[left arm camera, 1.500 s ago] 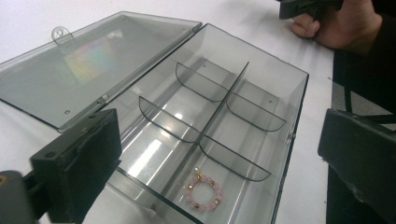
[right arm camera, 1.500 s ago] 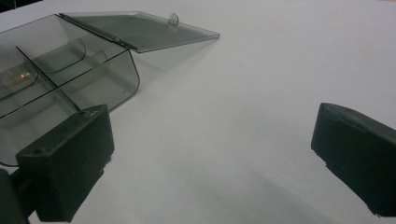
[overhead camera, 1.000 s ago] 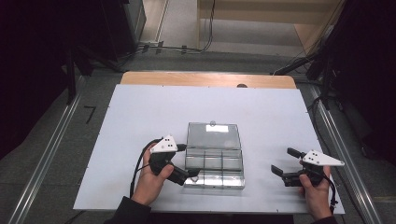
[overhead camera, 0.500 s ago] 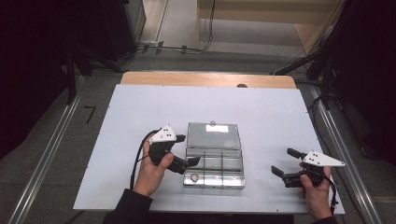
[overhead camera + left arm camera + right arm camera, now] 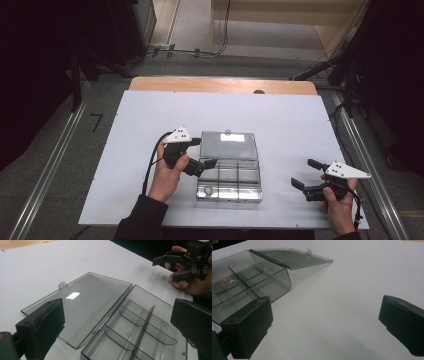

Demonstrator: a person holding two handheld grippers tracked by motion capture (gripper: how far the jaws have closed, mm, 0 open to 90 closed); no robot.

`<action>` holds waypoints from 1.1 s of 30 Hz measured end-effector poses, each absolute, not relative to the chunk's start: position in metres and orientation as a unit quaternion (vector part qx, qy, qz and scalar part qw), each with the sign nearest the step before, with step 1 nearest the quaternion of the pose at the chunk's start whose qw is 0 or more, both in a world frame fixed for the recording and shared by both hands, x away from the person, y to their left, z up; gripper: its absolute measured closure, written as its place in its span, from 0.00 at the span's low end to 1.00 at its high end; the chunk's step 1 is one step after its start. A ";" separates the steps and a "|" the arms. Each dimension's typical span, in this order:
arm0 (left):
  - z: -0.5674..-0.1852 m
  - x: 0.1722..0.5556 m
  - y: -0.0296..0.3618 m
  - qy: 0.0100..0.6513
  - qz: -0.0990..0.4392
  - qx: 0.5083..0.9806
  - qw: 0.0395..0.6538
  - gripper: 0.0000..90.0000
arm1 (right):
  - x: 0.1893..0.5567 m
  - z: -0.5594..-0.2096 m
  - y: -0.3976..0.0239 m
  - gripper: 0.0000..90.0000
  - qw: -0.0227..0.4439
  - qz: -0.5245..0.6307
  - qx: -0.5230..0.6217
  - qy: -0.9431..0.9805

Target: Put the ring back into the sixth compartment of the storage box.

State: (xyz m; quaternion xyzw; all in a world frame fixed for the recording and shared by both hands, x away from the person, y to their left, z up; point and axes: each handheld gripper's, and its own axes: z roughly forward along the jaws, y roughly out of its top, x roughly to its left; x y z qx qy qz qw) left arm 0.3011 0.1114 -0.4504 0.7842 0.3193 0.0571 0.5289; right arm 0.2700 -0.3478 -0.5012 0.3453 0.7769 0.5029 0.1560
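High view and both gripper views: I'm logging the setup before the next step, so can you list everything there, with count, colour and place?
Box: one, clear smoky grey plastic with dividers, near the table's front middle, open.
Lid: one, same clear grey, hinged to the box and lying flat behind it, a small tab at its far edge.
Table: one, white top with a wooden strip along its far edge.
Cables: several, black, on the floor beyond the table.
Left gripper: one, black with a grey plate, over the box's left edge, open.
Right gripper: one, black with a grey plate, to the right of the box, open.
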 end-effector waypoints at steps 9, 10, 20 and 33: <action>-0.457 0.314 0.111 0.336 0.047 0.778 0.529 0.00 | 0.270 -0.501 -0.347 0.00 0.158 0.498 0.343 0.780; -0.458 0.316 0.110 0.338 0.045 0.779 0.527 0.00 | 0.270 -0.501 -0.346 0.00 0.157 0.497 0.345 0.781; -0.466 0.328 0.109 0.368 0.037 0.768 0.523 0.00 | 0.270 -0.501 -0.346 0.00 0.158 0.495 0.346 0.781; -0.476 0.337 0.109 0.407 0.013 0.750 0.522 0.00 | 0.269 -0.500 -0.348 0.00 0.155 0.497 0.351 0.778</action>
